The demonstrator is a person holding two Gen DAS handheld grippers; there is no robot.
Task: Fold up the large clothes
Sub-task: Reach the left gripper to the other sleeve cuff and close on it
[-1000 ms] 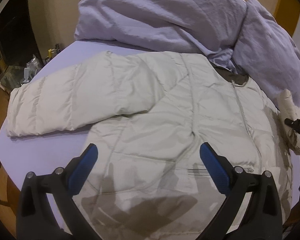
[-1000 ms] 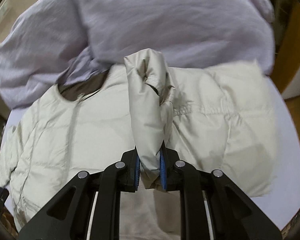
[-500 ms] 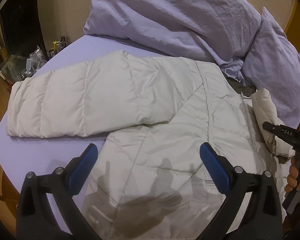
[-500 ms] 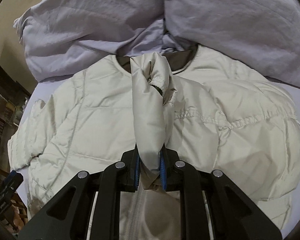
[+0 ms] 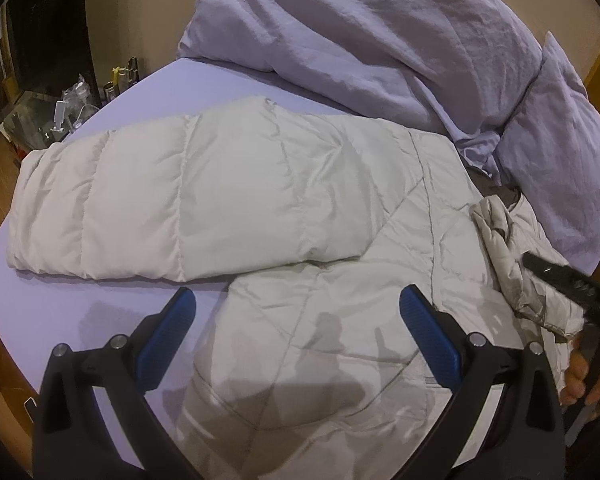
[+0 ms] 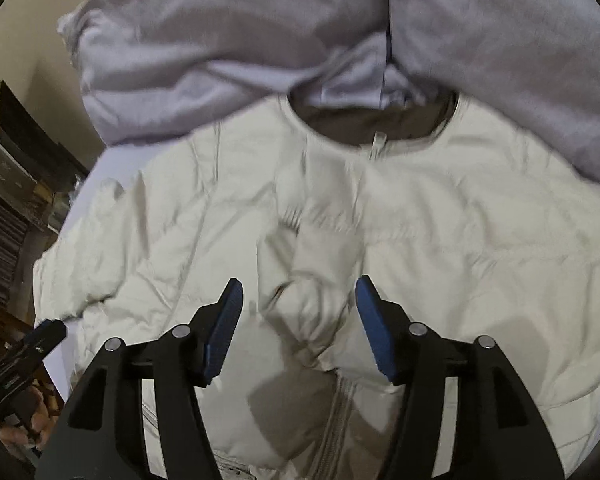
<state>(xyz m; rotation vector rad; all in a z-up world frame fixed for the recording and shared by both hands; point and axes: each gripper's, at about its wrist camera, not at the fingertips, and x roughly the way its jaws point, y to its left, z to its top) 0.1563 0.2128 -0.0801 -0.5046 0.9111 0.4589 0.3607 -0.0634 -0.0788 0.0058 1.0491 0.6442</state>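
A cream puffer jacket point(image 5: 320, 320) lies front up on the bed, its dark-lined collar point(image 6: 376, 128) toward the pillows. One sleeve point(image 5: 120, 208) stretches out flat to the left. The other sleeve point(image 6: 312, 312) lies folded across the jacket's front, over the zipper point(image 6: 340, 412). My right gripper point(image 6: 298, 292) hangs just above that sleeve end; its jaws are opening and the blue pads stand clear of the cloth on both sides. My left gripper point(image 5: 296, 296) is open and holds nothing, above the jacket's lower part beside the outstretched sleeve.
A crumpled lavender duvet and pillows point(image 5: 380, 48) fill the head of the bed behind the collar. Lavender sheet point(image 5: 80, 312) shows beside the jacket. A cluttered bedside stand point(image 5: 60, 112) and wooden floor lie past the left bed edge. A hand point(image 5: 580, 376) shows at the right rim.
The right gripper held the sleeve end pinched and carried it over the jacket's front; now its jaws have parted and the sleeve lies loose. The left gripper drifted sideways, still open.
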